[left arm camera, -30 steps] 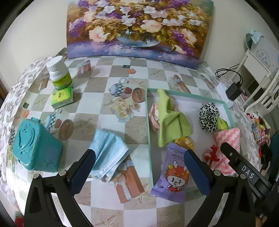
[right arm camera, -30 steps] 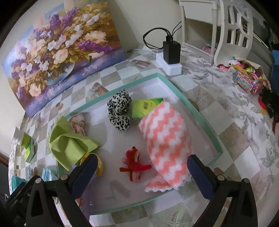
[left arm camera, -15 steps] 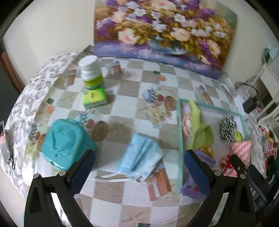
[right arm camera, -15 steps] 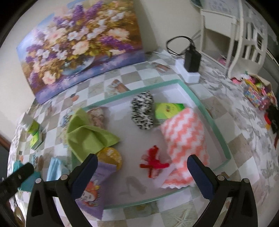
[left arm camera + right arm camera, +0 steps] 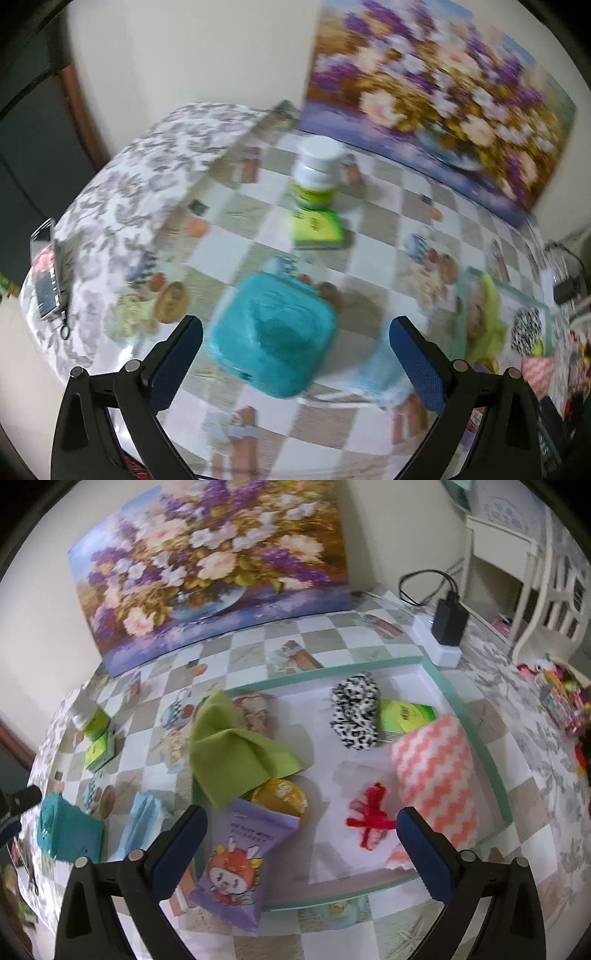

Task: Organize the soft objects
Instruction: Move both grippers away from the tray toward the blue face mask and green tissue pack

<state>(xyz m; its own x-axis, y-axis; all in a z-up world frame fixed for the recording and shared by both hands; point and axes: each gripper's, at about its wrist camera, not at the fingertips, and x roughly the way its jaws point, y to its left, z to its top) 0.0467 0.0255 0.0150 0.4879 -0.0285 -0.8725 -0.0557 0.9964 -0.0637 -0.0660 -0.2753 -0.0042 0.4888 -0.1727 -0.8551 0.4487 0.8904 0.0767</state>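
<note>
Checkered tablecloth, floral painting against the wall behind.

Item: white tray, teal-rimmed, apparently the collecting place. Holds green cloth, leopard scrunchie, pink zigzag cloth, red bow; purple snack packet overhangs its near rim.

Item: light-blue cloth, outside the tray beside teal box; likely next to go in.

Left gripper: fingers spread, empty, above the teal box. Right gripper: fingers spread, empty, over the tray's near edge.

Soft, even indoor light — left view motion-blurred, right sharper, both fisheye-bent with dark corners.
</note>
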